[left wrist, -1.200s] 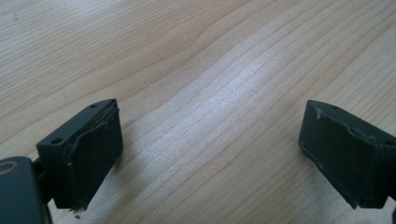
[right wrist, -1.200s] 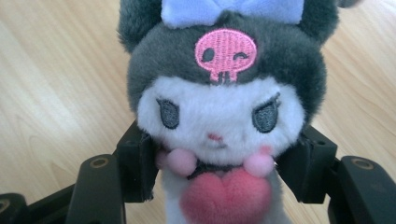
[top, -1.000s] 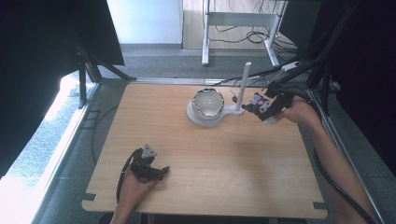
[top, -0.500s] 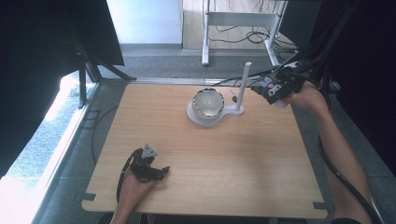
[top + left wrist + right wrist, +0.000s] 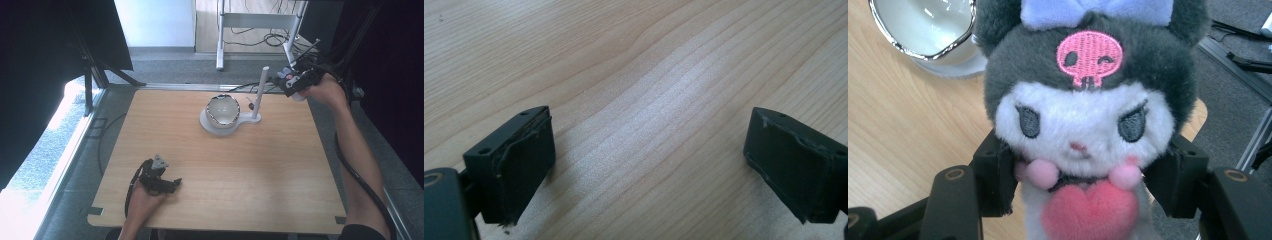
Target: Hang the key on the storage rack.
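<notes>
High view. The right gripper is held above the far right corner of the wooden table, just right of the white post that rises from a white stand. A bowl with a dark patterned rim sits on the stand's base, left of the post. A small pale and dark object is clamped at the gripper's tip; at this size its detail cannot be read. The left gripper rests low on the near left part of the table, well apart from the stand.

Left gripper view. The two black jaws stand wide apart over bare wood grain, with nothing between them (this gripper appears idle).

Right gripper view. The jaws are closed on a plush toy: a white face under a dark grey hood with a pink skull emblem, a pale blue bow on top and a pink heart at the chest. The pads press on both sides at neck level, below the cheeks. The toy is upright and faces the camera. The bowl is seen behind it, upper left, with the table edge and the floor at right.

Step in hand, as a judgement: the toy is lifted and in transport, carried clear of the table. The post or the bowl is the probable destination; which one cannot be determined. The next move calls for a steady grip, lateral travel toward the stand, and clearance from the post (a knock could tip it).
</notes>
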### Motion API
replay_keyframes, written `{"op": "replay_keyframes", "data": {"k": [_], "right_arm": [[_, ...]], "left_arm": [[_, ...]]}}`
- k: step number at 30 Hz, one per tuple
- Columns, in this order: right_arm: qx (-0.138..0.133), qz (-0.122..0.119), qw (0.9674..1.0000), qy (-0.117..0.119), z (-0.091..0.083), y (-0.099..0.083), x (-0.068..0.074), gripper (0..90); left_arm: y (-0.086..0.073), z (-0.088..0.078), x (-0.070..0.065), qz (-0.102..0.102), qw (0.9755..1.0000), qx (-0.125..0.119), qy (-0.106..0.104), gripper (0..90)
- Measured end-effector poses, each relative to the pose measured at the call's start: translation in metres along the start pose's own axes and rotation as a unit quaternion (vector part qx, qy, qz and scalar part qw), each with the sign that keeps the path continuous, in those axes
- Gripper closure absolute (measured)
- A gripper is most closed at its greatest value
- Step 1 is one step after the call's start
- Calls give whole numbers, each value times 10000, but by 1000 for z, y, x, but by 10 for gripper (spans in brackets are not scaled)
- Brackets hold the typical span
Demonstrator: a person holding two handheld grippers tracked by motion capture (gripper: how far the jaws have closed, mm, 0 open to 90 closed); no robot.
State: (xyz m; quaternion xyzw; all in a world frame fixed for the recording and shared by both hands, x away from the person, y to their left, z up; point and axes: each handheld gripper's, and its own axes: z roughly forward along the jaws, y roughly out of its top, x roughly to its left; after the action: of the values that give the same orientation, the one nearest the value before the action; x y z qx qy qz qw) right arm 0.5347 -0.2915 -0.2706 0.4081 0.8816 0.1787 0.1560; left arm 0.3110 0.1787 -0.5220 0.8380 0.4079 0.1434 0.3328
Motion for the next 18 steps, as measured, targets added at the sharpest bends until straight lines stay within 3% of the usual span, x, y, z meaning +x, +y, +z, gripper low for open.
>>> {"op": "replay_keyframes", "data": {"k": [7, 18], "right_arm": [[-17, 28, 10000, 0, 3, 7, 1, 368], [-63, -253, 9992, 305, 12, 8, 22, 368]], "left_arm": [[0, 0, 0, 4, 10000, 4, 4, 61], [0, 0, 0, 3, 10000, 3, 4, 62]]}}
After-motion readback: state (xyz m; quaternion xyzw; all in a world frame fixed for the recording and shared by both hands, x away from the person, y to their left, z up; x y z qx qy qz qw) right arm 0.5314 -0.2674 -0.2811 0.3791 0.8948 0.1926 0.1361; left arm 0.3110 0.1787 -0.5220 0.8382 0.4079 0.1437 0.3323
